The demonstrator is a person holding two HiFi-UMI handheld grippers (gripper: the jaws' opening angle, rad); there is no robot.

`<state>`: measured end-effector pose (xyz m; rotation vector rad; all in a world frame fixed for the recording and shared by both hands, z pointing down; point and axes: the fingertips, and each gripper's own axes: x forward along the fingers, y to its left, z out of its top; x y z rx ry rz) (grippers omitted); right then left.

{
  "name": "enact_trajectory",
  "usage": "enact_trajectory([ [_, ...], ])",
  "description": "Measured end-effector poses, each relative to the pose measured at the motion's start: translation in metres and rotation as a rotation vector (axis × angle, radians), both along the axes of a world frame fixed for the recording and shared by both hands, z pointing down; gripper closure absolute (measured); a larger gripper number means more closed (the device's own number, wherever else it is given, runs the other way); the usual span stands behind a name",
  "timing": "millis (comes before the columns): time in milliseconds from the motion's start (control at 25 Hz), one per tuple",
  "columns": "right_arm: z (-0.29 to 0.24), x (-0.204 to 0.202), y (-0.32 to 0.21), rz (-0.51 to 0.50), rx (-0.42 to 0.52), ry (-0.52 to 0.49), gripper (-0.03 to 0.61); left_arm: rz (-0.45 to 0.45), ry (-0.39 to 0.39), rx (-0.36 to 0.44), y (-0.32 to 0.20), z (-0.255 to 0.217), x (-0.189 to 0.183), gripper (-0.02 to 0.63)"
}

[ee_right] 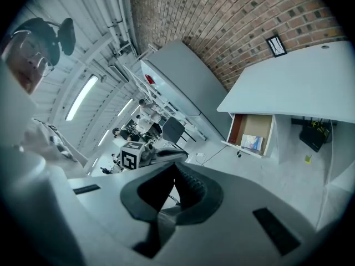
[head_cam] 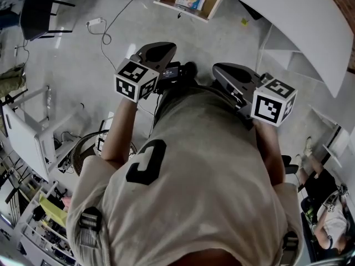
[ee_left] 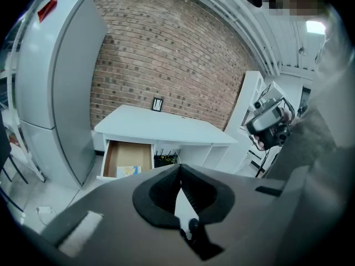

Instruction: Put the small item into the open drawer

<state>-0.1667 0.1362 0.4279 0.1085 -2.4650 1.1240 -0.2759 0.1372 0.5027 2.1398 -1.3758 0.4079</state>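
The left gripper (ee_left: 181, 168) and right gripper (ee_right: 173, 164) are both pressed together, empty, well apart from the open drawer (ee_left: 127, 154) at the left end of the desk (ee_left: 161, 127); best to approach it squarely.

A red brick wall (ee_left: 166, 54) runs along the far side. A tall grey refrigerator (ee_left: 55, 93) stands at the left, just beside a white counter (ee_left: 161, 127). A small black frame (ee_left: 157, 104) stands at the counter's far edge, against the bricks. A white plug and cable (head_cam: 95, 22) lie on the floor (head_cam: 72, 76), near a black chair (head_cam: 39, 13).

Rough brick wall (ee_left: 166, 54), wooden drawer (ee_left: 126, 153)
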Motion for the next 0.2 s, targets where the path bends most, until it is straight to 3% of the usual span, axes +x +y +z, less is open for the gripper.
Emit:
enact_trajectory([
  [200,0.0007,-0.0036,-0.0057,-0.012,-0.002,0.006,0.574,-0.003,0.005,0.004,-0.0091,-0.0011,-0.0014,0.609],
])
